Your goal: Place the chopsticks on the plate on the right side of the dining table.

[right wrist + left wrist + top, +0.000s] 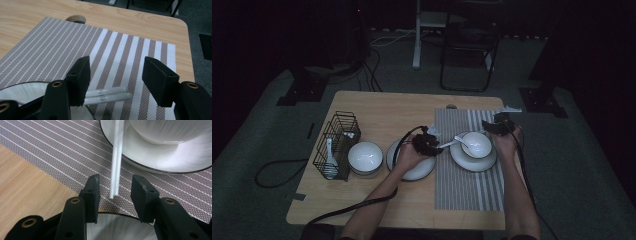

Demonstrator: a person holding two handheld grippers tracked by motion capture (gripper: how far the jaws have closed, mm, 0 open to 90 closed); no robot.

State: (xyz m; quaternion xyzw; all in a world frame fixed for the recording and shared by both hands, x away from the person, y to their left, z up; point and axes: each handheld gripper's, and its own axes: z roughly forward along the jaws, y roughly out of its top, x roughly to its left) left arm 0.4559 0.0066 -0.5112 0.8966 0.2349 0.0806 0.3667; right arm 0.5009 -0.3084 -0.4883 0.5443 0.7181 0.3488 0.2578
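A pair of white chopsticks (449, 143) lies on the striped placemat (467, 190), running over the far rim of a white plate (462, 161) that holds a white bowl (477, 144). In the left gripper view one end of the chopsticks (116, 170) sits between the jaws of my left gripper (115, 180), with a gap on both sides; it is open. In the right gripper view the other end of the chopsticks (110, 95) rests on the mat under one jaw. My right gripper (117, 65) is open, with nothing between its pads. In the high view the left gripper (432, 142) is left of the plate and the right gripper (497, 125) behind it.
A second white plate (422, 171) lies under my left hand. Left of it stand another white bowl (365, 157) and a black wire basket (337, 145) holding a white spoon (329, 160). Cables trail off the table's near edge. A chair stands beyond the table.
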